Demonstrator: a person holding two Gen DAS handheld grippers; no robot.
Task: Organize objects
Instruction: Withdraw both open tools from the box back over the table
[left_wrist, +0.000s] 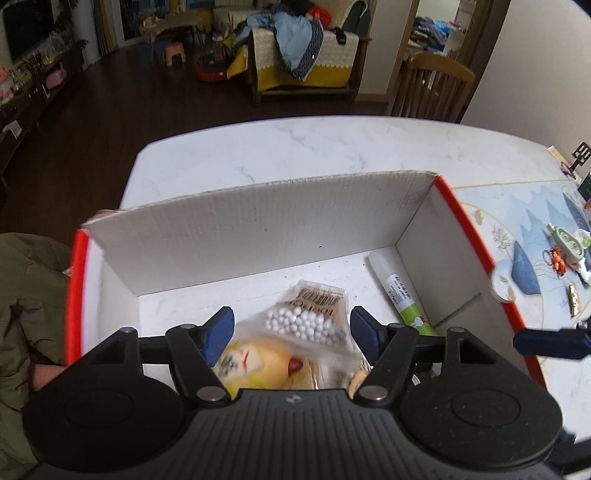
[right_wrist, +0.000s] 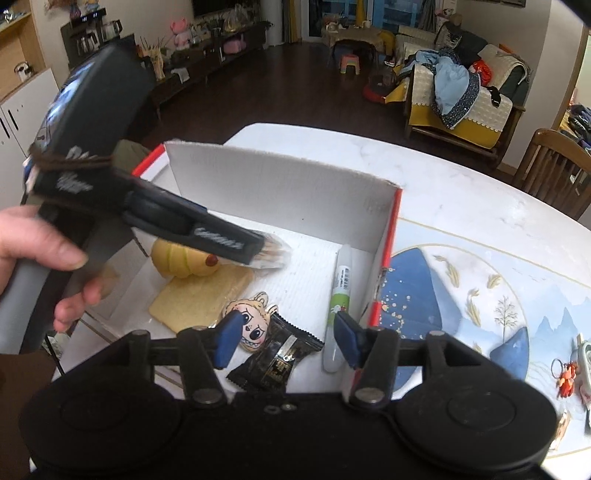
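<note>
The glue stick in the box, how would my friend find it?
Look inside the white cardboard box with red edges. Along its right wall lies a long white tube with a green label, beside a black candy wrapper. It is the only stick-shaped thing there.

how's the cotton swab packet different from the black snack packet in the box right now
The cotton swab packet is clear, showing white tips, while the black snack packet is opaque black with printed lettering. The swab packet sits between the left gripper fingers above the box floor; the snack packet lies flat on that floor, ungripped, near the right gripper. Both are small sealed packets within the box walls.
</note>
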